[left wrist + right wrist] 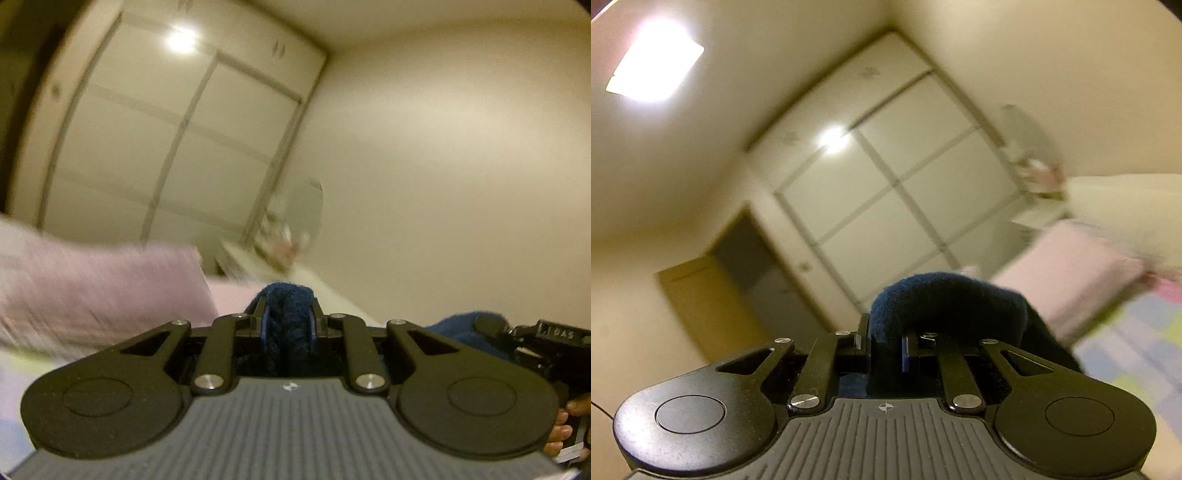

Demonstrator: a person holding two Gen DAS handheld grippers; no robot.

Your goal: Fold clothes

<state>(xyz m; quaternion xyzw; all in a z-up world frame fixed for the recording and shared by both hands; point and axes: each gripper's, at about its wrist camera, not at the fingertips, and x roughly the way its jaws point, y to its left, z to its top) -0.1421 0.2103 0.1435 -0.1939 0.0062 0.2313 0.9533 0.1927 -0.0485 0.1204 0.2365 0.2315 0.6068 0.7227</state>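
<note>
A dark blue fuzzy garment [290, 297] bunches up between the pads of my left gripper [289, 317], which is shut on it and held up, pointing about level at the wardrobe. More of the blue fabric [456, 328] shows at the right of the left wrist view, beside the body of the other gripper, which a hand [567, 424] holds. In the right wrist view my right gripper [886, 341] is shut on a fold of the same garment [945, 299], which arches to the right and hangs down out of sight.
A cream wardrobe with sliding doors [166, 140] fills the background. A pink pillow [92, 291] lies on the bed, whose pastel patchwork cover [1134, 354] shows at the right. A white dresser top [258, 258] with small items stands by the wall. A wooden door [701, 306] stands at the left.
</note>
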